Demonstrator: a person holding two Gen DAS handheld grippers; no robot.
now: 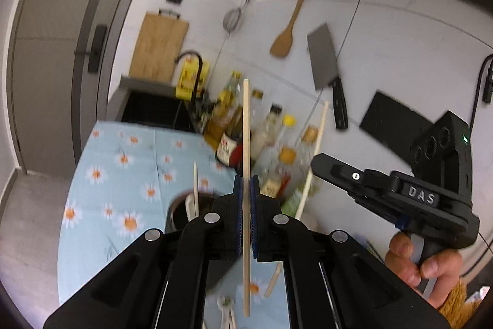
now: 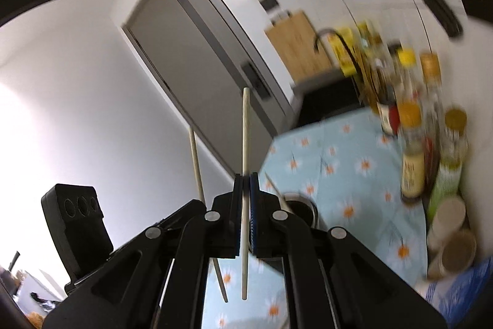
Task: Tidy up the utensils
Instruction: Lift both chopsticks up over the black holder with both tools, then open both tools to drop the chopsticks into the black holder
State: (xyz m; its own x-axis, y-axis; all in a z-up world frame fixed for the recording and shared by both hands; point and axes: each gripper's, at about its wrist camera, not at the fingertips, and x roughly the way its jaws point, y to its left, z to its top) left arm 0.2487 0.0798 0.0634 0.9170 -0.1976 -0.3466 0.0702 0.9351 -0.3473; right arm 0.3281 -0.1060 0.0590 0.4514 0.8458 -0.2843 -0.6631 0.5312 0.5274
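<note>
Daisy-print cloth covers the counter [image 1: 101, 174], where a dark utensil cup [image 1: 185, 213] stands below and left of the left gripper [image 1: 246, 184], nearer it than the right gripper [image 2: 246, 184], each clamped on one upright chopstick [image 1: 246, 144] [image 2: 245, 137].

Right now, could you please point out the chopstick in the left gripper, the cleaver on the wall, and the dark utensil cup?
chopstick [image 1: 246, 125]: left wrist view, shaft above the pads.
cleaver [image 1: 323, 57]: left wrist view, blade.
utensil cup [image 1: 178, 210]: left wrist view, rim.
</note>
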